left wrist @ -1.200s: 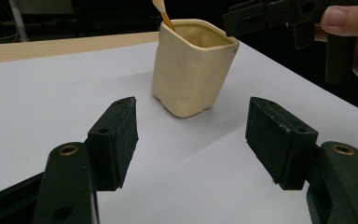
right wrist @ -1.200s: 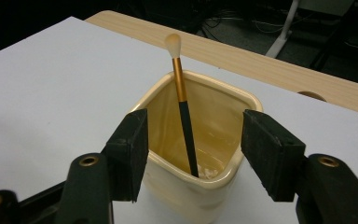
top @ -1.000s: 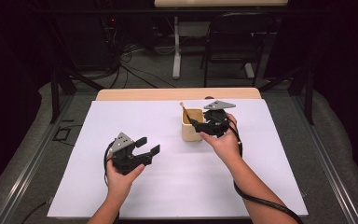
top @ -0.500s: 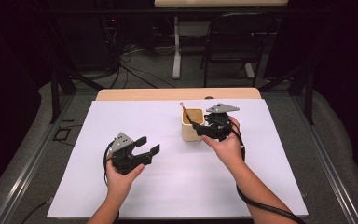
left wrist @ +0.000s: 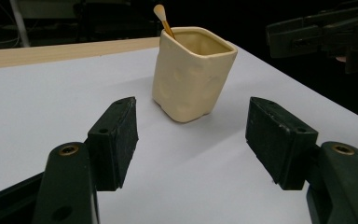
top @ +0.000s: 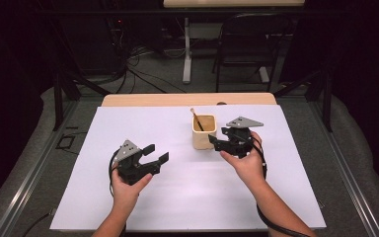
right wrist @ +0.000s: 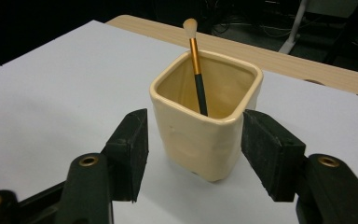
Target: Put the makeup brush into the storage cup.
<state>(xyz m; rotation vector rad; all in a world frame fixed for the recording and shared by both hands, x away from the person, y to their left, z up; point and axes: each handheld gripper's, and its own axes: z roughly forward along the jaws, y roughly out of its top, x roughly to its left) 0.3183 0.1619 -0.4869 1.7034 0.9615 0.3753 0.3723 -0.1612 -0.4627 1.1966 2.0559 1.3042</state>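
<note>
Cup (right wrist: 207, 121) with brush (right wrist: 196, 63) is seen mid-counter (top: 202, 197), bracketed by the wide right tool (right wrist: 193, 142); the left tool (top: 150, 155), wide too, is held nearer left. If squeezed off-centre, the cup could be tipped and the brush spilled.

Cup (top: 204, 133) stands on the sheet (top: 187, 202), right of frame centre in the high view, with the brush (top: 197, 119) standing in it, leaning upper left. Right gripper (top: 212, 141) sits just right of the cup; left gripper (top: 156, 153) lies lower left, well apart.
</note>
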